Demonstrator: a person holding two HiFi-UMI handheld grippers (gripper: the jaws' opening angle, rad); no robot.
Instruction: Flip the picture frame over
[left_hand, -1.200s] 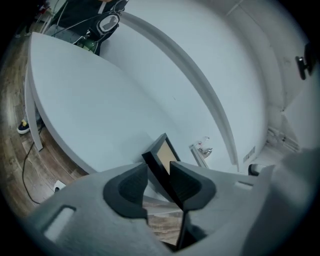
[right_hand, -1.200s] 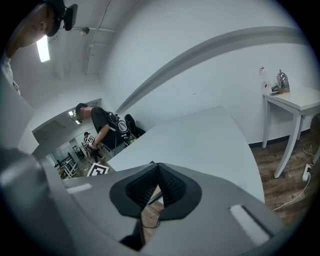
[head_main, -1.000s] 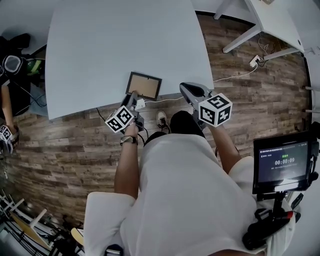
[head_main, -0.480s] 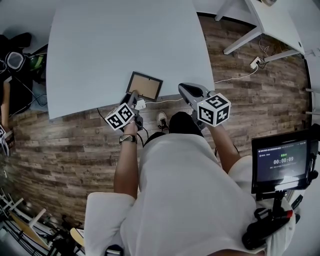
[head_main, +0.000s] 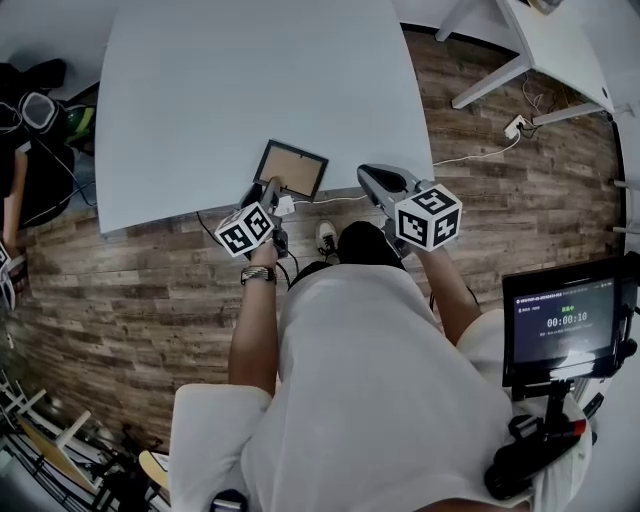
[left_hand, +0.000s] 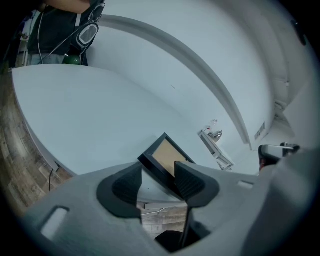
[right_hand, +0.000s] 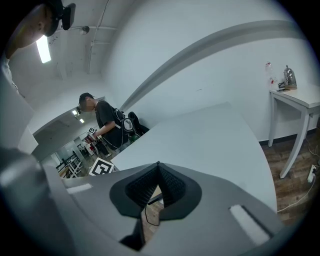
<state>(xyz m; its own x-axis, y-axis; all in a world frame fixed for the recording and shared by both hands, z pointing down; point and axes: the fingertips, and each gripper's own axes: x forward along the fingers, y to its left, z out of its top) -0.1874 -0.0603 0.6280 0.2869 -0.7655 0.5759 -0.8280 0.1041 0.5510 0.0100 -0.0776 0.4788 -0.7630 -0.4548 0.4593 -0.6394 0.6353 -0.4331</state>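
Left gripper (left_hand: 157, 180), jaws opening, straddles the near edge of the black picture frame (left_hand: 167, 155) without clamping it. The frame sits at the desk's (head_main: 250, 80) near edge, tan panel upward. The right gripper (right_hand: 158, 182), jaws together and empty, hangs at that edge.

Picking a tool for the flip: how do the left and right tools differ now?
The left tool's jaws are apart and opening, the picture frame's corner between them; the right tool's are shut, empty. The left tool is at the frame; the right tool is apart from it. Both point toward the table.
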